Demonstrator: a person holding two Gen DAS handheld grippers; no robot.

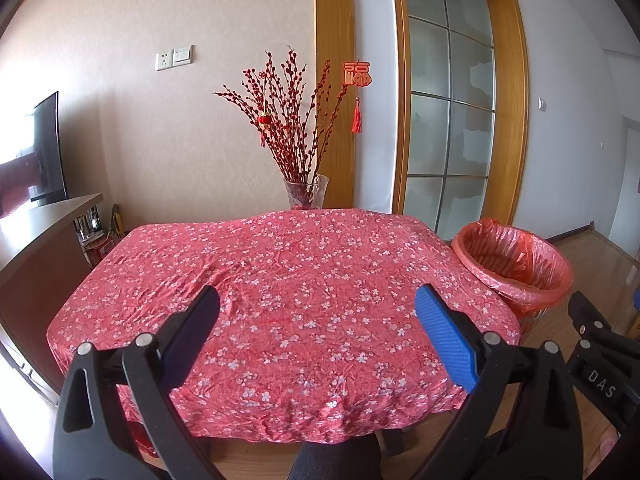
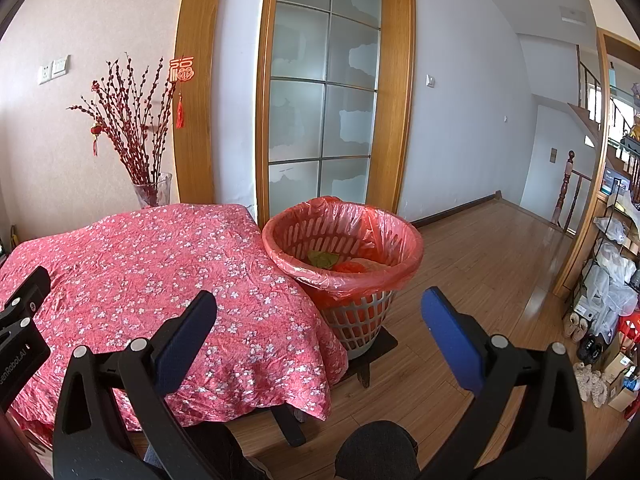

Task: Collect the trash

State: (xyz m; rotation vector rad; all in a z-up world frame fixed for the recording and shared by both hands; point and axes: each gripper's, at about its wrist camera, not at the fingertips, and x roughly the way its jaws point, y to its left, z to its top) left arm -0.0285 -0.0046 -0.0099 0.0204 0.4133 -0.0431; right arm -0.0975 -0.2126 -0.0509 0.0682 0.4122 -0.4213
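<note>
- Left wrist view: my left claw [image 1: 318, 308] hangs released over the near half of the bench [image 1: 280, 280], its fingers spread wide with nothing between them.
- Right wrist view: my right claw [image 2: 320, 312] is released too, empty, hovering off the bench's right edge and pointed toward the bin [image 2: 340, 236].
- I find no loose trash on the flowered cloth; only wrinkles show.
- What trash I can see lies inside the bin, right of the bench and touching the cloth's edge: a green crumpled scrap [image 2: 323, 258] and something orange beside it.
- Those scraps look light, soft and crushable, so I judge a gentle pinch at a raised fold would hold one.
- The bin's red liner [image 2: 394, 240] looks thin and slippery; I would take it at the bunched rim, not the stretched wall.
- At the bench's far edge a glass vase [image 1: 306, 192] with red twigs looks fragile, best left alone.
</note>
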